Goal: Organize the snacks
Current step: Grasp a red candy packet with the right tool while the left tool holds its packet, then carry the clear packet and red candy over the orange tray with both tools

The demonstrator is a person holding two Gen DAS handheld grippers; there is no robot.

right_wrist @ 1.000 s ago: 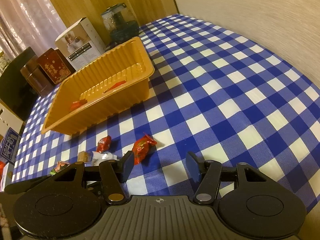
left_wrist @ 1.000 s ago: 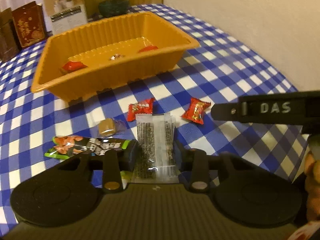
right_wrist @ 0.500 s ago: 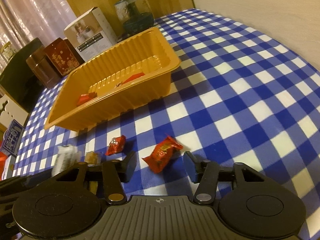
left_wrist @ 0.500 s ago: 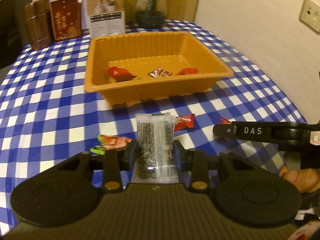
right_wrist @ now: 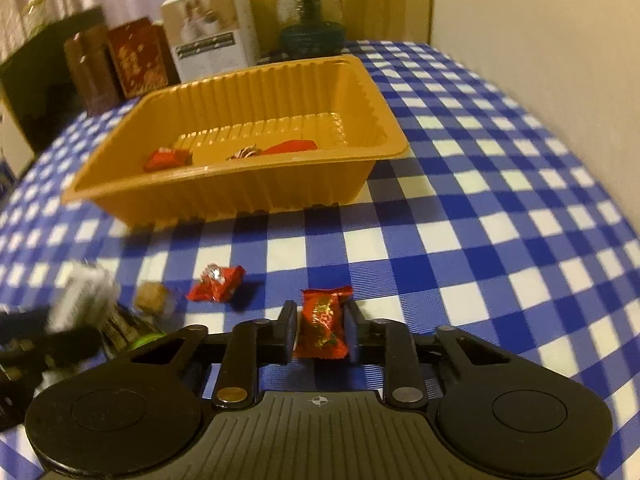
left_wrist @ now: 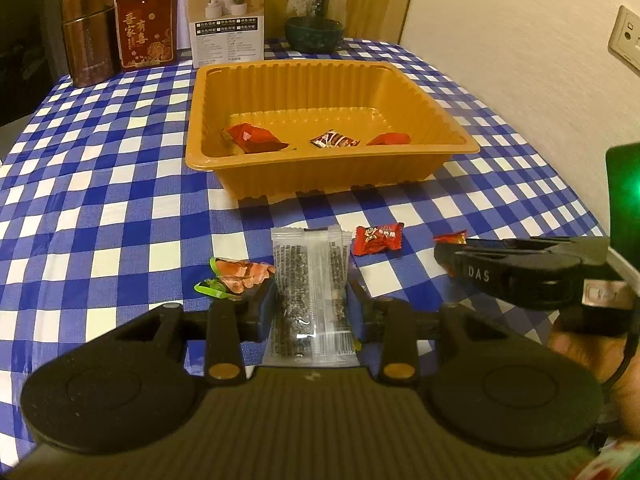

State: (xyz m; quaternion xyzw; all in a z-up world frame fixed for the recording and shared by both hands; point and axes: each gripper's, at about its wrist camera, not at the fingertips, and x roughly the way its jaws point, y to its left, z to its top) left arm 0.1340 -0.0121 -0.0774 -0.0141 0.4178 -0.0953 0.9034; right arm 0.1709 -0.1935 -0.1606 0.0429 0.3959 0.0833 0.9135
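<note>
Since a second ago the right gripper [right_wrist: 322, 330] has slid over the red candy [right_wrist: 323, 326], fingers closing around it on the desk [right_wrist: 500, 216]. Left gripper [left_wrist: 311, 309] pinches a clear packet [left_wrist: 310, 292], lifted for the tray [left_wrist: 332, 184], upper centre.

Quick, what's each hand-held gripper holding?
Left hand-held gripper: shut on the clear snack packet.
Right hand-held gripper: jaws closing around the red candy.
</note>
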